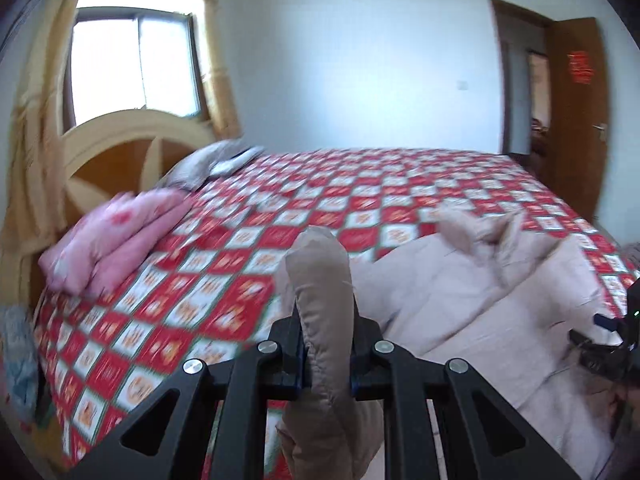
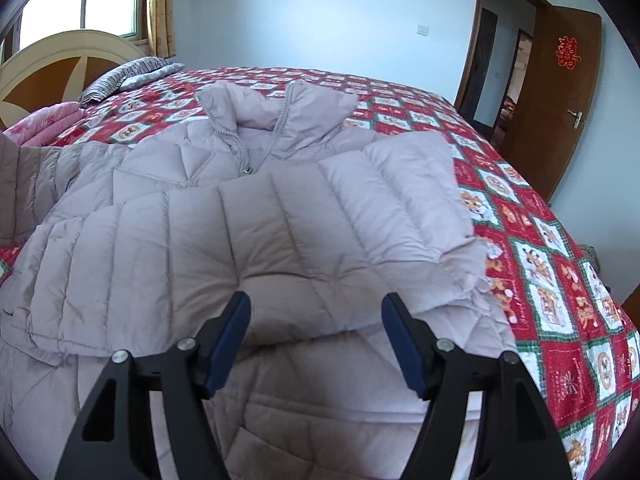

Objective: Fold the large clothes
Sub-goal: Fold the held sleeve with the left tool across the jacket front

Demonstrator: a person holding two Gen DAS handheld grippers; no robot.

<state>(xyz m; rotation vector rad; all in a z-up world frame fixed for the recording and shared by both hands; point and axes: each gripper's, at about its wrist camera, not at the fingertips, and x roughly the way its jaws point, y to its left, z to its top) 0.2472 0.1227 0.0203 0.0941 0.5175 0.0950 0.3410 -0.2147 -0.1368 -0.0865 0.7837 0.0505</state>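
Note:
A pale beige quilted puffer jacket (image 2: 256,216) lies front-up on the red and white checked bedspread (image 2: 552,264), collar towards the far side, with one sleeve folded across its chest. My left gripper (image 1: 326,344) is shut on a fold of the jacket's sleeve (image 1: 320,264), which sticks up between the pads, lifted off the bed. The rest of the jacket (image 1: 480,288) spreads to the right in that view. My right gripper (image 2: 316,340) stands open just above the jacket's lower front, nothing between its blue pads.
A folded pink quilt (image 1: 116,236) and a striped grey pillow (image 2: 128,74) lie by the wooden headboard (image 1: 116,148). A window with yellow curtains is behind it. An open brown door (image 2: 556,92) stands at the far right. The right gripper's body shows at the edge (image 1: 616,340).

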